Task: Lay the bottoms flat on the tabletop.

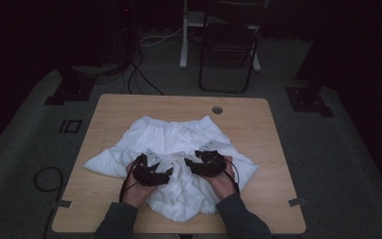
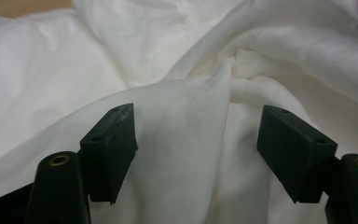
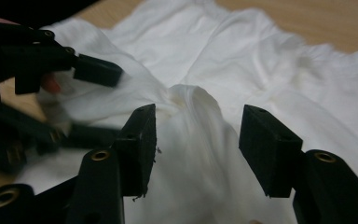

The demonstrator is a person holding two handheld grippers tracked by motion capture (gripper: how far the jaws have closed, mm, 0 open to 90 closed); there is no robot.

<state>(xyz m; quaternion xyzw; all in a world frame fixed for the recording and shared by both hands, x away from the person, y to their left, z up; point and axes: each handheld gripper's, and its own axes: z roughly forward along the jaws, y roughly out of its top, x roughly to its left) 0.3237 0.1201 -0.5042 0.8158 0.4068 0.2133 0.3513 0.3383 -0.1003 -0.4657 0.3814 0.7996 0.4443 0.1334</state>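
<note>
A crumpled white garment [image 1: 179, 132] lies spread over the middle of the wooden table [image 1: 263, 129]. Both grippers sit on its near part, close together and pointing toward each other. My left gripper [image 1: 165, 168] is open, and in the left gripper view a raised fold of the garment [image 2: 186, 107] stands between the wide-apart pads of the gripper [image 2: 196, 140] without being pinched. My right gripper [image 1: 189, 162] is open too. In the right gripper view a bunched ridge of the garment [image 3: 196, 107] rises in the gripper's [image 3: 196, 140] gap. The left gripper [image 3: 93, 70] appears there at upper left.
A round cable hole [image 1: 217, 110] sits near the table's far edge. A dark folding chair [image 1: 226, 45] and a white stand [image 1: 184, 35] are on the floor beyond. Cables [image 1: 47, 179] lie on the floor to the left. Bare wood borders the garment on every side.
</note>
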